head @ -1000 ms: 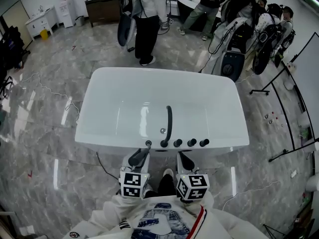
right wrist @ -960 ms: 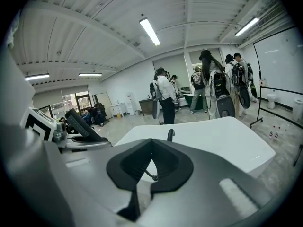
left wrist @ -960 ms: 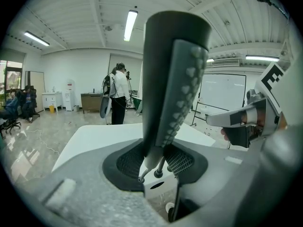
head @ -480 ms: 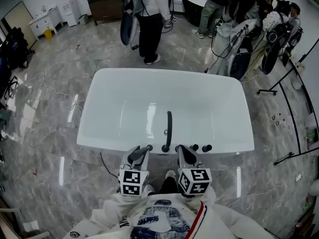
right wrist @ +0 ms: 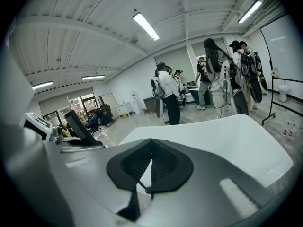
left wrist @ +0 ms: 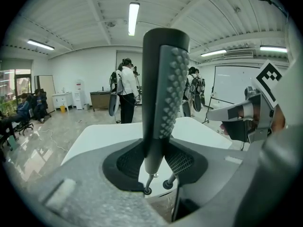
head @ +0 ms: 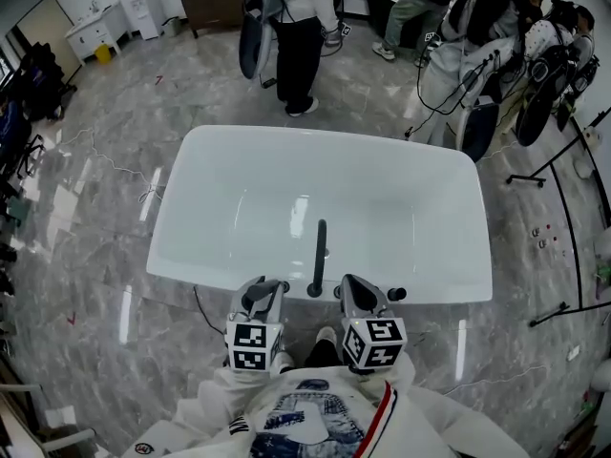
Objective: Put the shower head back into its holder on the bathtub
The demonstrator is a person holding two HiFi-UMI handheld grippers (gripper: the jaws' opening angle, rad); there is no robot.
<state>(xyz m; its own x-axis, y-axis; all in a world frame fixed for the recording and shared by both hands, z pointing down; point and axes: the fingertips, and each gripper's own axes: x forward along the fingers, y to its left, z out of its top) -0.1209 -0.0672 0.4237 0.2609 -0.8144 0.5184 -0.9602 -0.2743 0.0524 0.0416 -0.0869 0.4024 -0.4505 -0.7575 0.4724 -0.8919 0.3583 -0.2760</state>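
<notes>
The white bathtub [head: 196, 151] stands crosswise in front of me. A slim black shower head [head: 319, 256] lies from the near rim out over the basin, its foot beside a black knob [head: 396, 294]. My left gripper [head: 262, 292] hovers at the near rim just left of the black bar, apart from it. My right gripper [head: 355, 290] is just right of it and covers part of the knob row. Both look shut with nothing held. In the left gripper view the jaws [left wrist: 165, 37] stand as one column over the tub [left wrist: 94, 136].
Several people [head: 301, 27] with equipment stand beyond the tub's far side. Black stands [head: 563, 160] and a cable [head: 105, 165] lie on the marble floor at right and left. My white sleeves [head: 315, 418] fill the bottom of the head view.
Both grippers have come forward to the tub's near rim, and the right one now hides most knobs. The black shower head has not moved.
</notes>
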